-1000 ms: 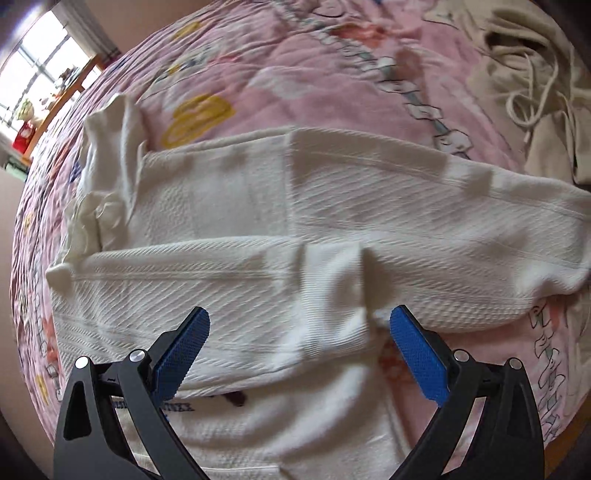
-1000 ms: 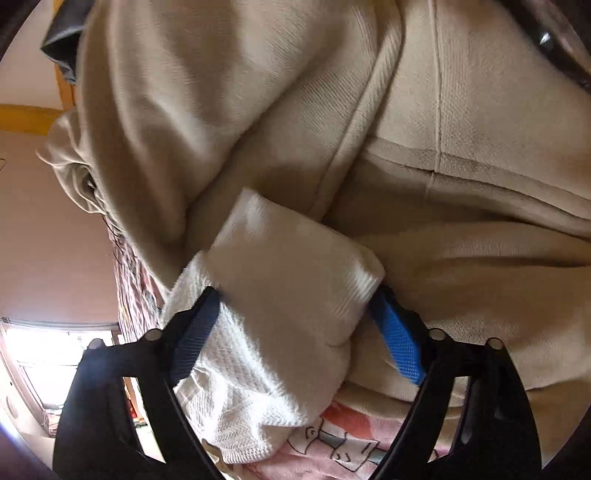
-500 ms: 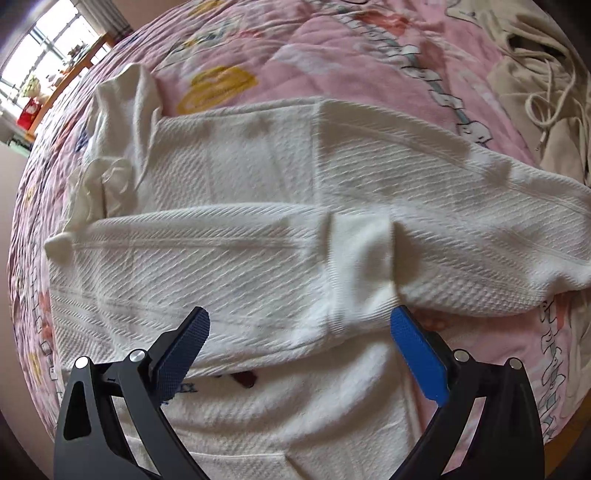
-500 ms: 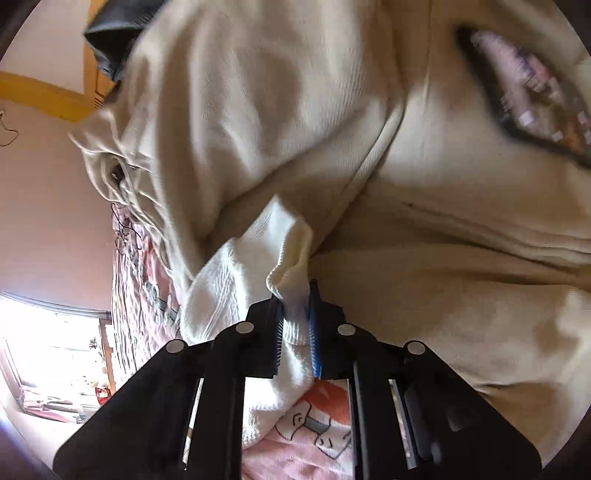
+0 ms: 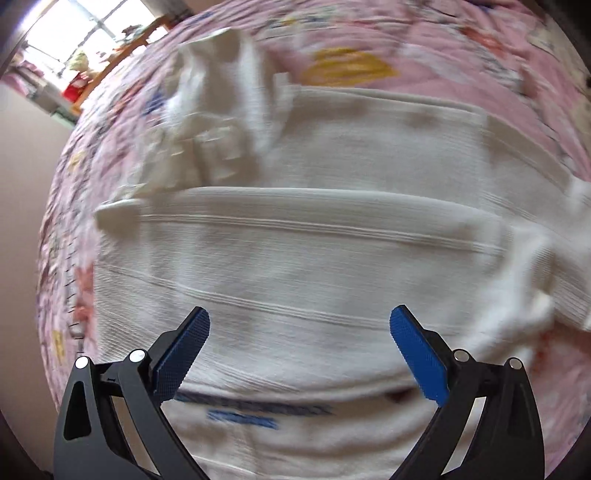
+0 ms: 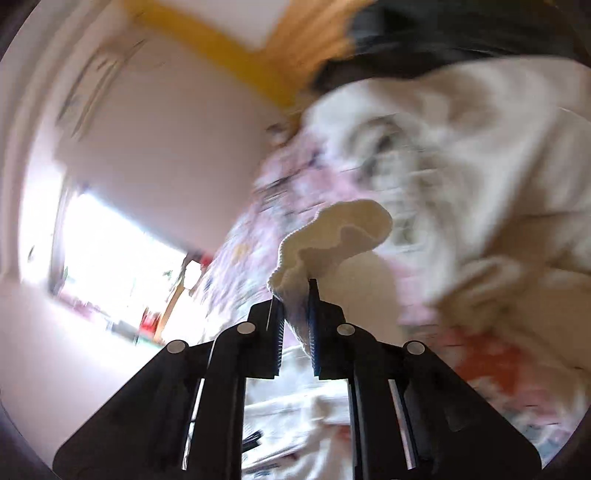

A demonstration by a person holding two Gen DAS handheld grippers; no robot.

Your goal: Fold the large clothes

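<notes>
A white knit sweater (image 5: pixel 314 236) lies spread over the pink quilt, one sleeve folded across its body and blue lettering near the bottom of the left wrist view. My left gripper (image 5: pixel 299 332) hovers above the sweater, open, with nothing between its blue pads. In the blurred right wrist view my right gripper (image 6: pixel 295 291) is shut on the sweater's cream ribbed cuff (image 6: pixel 332 240), which bunches up above the fingertips. That cuff is lifted off the bed; more of the white sweater (image 6: pixel 295 417) shows below the gripper.
The pink patterned quilt (image 5: pixel 424 40) covers the bed. A beige hoodie (image 6: pixel 480 147) lies heaped at the right with a dark garment (image 6: pixel 443 33) beyond it. A bright window (image 6: pixel 122 258) and a wooden shelf (image 5: pixel 110 70) stand past the bed's far edge.
My right gripper closed on the cuff, then rose and rolled away from the beige hoodie with it. My left gripper slid across the sweater, staying open.
</notes>
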